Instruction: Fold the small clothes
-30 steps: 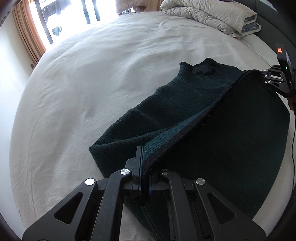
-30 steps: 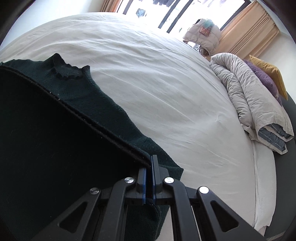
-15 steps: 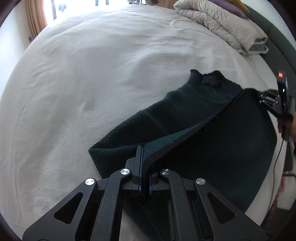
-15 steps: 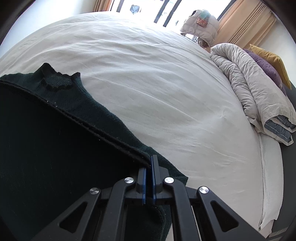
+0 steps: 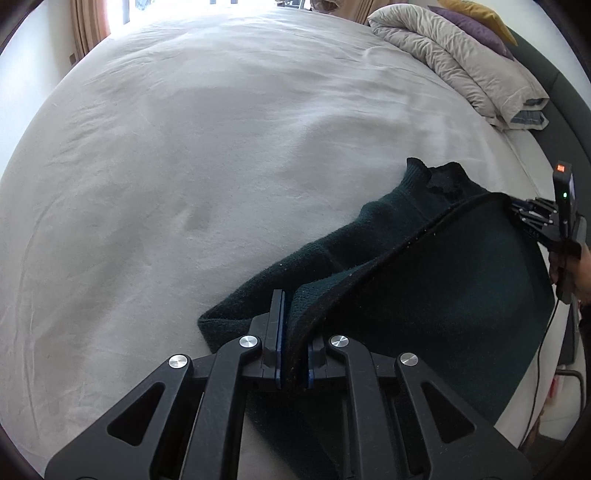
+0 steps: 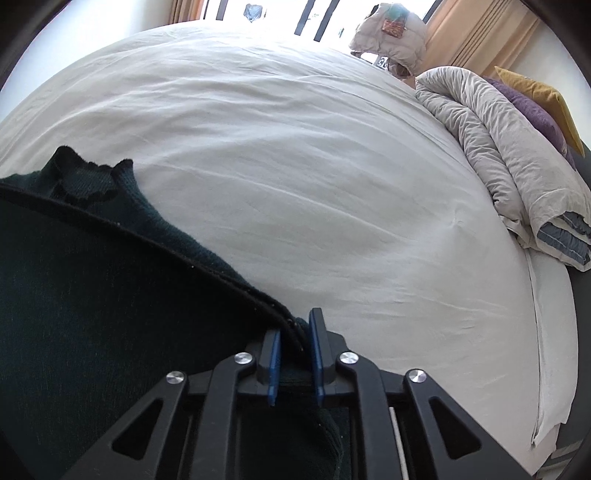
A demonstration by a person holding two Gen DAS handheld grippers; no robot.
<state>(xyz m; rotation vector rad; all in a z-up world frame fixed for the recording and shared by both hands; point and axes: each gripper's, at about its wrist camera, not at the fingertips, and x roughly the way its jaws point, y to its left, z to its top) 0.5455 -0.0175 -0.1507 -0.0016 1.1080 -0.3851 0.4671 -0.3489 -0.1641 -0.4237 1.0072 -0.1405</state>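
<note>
A dark green knit sweater (image 5: 424,266) lies on the white bed sheet (image 5: 221,166), its collar (image 5: 439,181) toward the headboard side. My left gripper (image 5: 291,317) has the sweater's edge between its fingers, with a small gap showing. My right gripper (image 6: 295,332) has its blue pads (image 6: 317,343) parted, with the sweater's hem (image 6: 221,273) still lying between them. The right gripper also shows in the left wrist view (image 5: 532,218) at the sweater's far corner. The raised hem runs between the two grippers, over the rest of the sweater (image 6: 92,288).
A rolled grey duvet (image 6: 509,155) lies along the bed's right side, with purple and yellow pillows (image 6: 535,107) behind it. Curtains and a bright window (image 6: 295,14) stand beyond the bed. A cable (image 5: 543,354) hangs by the bed's edge.
Both grippers have carried the hem across over the sweater. The right gripper's jaws, shut before, now stand apart; the left gripper's have loosened slightly.
</note>
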